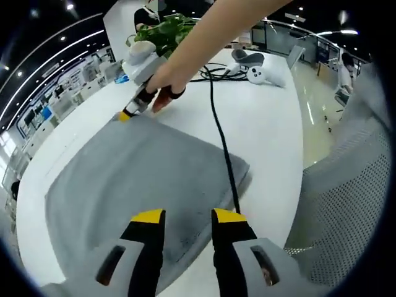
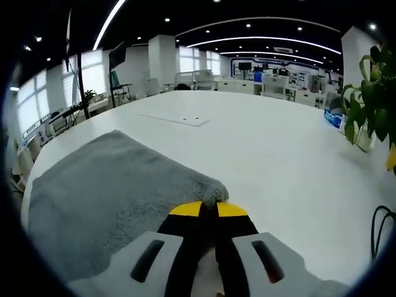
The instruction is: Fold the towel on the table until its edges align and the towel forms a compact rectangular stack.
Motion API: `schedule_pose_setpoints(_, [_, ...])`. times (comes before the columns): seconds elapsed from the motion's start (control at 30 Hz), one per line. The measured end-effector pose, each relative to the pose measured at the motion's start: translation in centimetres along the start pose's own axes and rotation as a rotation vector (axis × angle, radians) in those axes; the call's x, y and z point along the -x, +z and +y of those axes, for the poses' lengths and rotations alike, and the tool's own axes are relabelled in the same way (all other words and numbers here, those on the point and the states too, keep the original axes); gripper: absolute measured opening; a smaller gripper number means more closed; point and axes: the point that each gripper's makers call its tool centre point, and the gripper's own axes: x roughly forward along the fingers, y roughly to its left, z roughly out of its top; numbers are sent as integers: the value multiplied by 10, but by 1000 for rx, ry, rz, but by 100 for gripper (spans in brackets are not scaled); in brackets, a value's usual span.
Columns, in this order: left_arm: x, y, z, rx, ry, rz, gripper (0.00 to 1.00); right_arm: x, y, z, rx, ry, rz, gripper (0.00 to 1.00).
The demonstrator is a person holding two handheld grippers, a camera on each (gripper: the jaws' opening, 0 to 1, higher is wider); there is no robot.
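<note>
A grey towel (image 1: 142,179) lay spread on the white table (image 1: 272,130). In the left gripper view, the left gripper (image 1: 188,216) hovered over the towel's near edge with its yellow-tipped jaws apart, the cloth showing in the gap between them. A black cable (image 1: 220,133) ran across the table and over the towel's right side. At the far corner, the right gripper (image 1: 125,115) sat in a person's hand (image 1: 166,85).

In the right gripper view, the right gripper (image 2: 208,208) had its jaws closed on that corner of the towel (image 2: 111,185), which bunched just beyond the tips. A potted plant (image 2: 370,93) stood to the right.
</note>
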Motion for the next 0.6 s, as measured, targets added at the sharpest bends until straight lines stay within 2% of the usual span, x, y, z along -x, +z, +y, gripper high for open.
schedule_pose_setpoints(0.27, [-9, 19, -29, -34, -66, -38, 26, 1, 1, -1, -17, 3, -6, 5])
schedule_pose_setpoints(0.33, [-13, 26, -36, -57, -91, -56, 22, 1, 1, -1, -40, 0, -3, 5])
schedule_pose_setpoints(0.43, [-16, 31, -42, -46, -111, -62, 19, -1, 2, 0, -41, 9, 10, 5])
schedule_pose_setpoints(0.53, [-19, 37, -45, -41, -124, -73, 17, 1, 1, -2, -114, 10, 18, 6])
schedule_pose_setpoints(0.6, [-20, 39, -47, -42, -136, -78, 16, 1, 1, -6, -120, 0, 29, 9])
